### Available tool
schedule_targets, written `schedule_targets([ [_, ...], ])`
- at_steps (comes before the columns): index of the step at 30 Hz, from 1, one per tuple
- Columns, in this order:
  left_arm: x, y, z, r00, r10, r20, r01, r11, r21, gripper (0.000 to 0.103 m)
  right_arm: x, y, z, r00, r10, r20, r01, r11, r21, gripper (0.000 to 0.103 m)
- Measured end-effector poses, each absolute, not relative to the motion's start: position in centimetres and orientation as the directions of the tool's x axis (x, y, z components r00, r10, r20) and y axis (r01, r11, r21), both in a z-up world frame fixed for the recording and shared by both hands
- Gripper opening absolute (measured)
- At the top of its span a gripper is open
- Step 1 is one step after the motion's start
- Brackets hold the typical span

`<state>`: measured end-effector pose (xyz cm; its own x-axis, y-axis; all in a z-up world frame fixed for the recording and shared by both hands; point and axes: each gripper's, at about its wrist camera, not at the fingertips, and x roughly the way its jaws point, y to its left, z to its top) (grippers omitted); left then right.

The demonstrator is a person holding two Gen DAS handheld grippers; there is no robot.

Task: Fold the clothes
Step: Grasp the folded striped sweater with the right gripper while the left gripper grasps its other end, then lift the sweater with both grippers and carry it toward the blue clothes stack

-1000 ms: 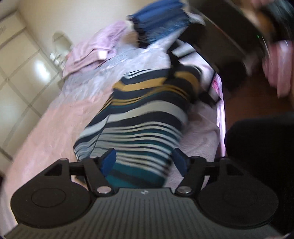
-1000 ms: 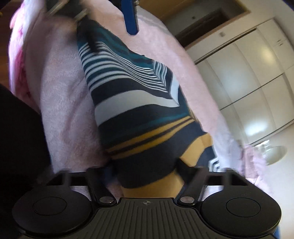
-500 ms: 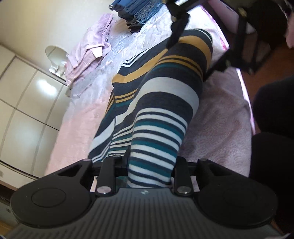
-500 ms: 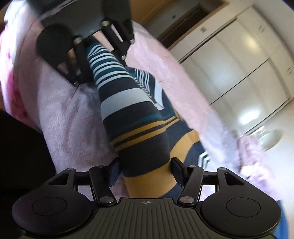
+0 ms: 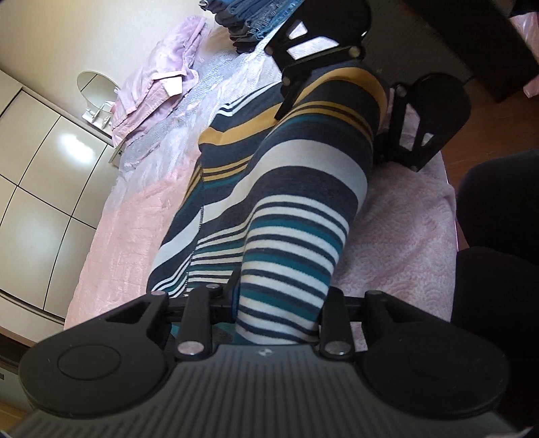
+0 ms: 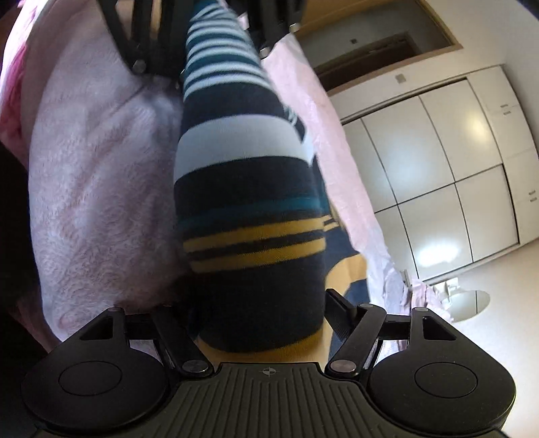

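Observation:
A striped garment (image 5: pixel 296 209) in navy, white, teal and mustard is stretched taut between my two grippers above the pink bed. My left gripper (image 5: pixel 276 313) is shut on its teal-and-white striped end. My right gripper (image 6: pixel 259 323) is shut on its navy-and-mustard end (image 6: pixel 249 236). Each gripper shows in the other's view: the right one at the top of the left wrist view (image 5: pixel 340 64), the left one at the top of the right wrist view (image 6: pixel 202 30). The rest of the garment hangs down onto the bed. The fingertips are hidden by the cloth.
A pink fleece blanket (image 5: pixel 404 236) covers the near side of the bed, and a pale quilt (image 5: pixel 134 215) the far side. A lilac garment (image 5: pixel 158 84) and a stack of folded jeans (image 5: pixel 256 17) lie at the head. White wardrobe doors (image 6: pixel 438 175) stand beyond.
Both grippers have closed on the ends of the striped garment and lifted it. The cloth has gone from lying slack and wide to a taut narrow band between them.

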<state>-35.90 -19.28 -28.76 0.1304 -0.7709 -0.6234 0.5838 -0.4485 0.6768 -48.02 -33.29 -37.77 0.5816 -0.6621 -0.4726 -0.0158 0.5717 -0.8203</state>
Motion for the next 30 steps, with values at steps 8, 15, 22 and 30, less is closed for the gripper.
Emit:
schedule_targets([
  [8,-35.9,-19.6,-29.3,0.153,-0.768,-0.622,0.567,-0.447,0.692,0.031,-45.9,-34.4,-38.7,0.556,-0.66,-0.505,-0.034,0.589,-0.808,0.073],
  [15,-35.9,-20.0,-32.3,0.258,-0.785,-0.564,0.459,-0.414,0.786,0.038,-45.5,-34.7,-38.6,0.588,-0.646,-0.487,-0.015,0.593,-0.805,0.073],
  [22,-34.9,-21.3,-31.5,0.23,-0.749,-0.622,0.443,-0.488,0.752,0.024,-44.9,-35.7,-37.4,0.603,-0.625,-0.495,0.011,0.628,-0.779,0.061],
  [30,-33.3,-22.7,-27.1,0.133,-0.653,-0.745,0.443,-0.634,0.634,0.02,-43.7,-40.1,-32.6,0.594,-0.525,-0.609,-0.031,0.742,-0.67,0.046],
])
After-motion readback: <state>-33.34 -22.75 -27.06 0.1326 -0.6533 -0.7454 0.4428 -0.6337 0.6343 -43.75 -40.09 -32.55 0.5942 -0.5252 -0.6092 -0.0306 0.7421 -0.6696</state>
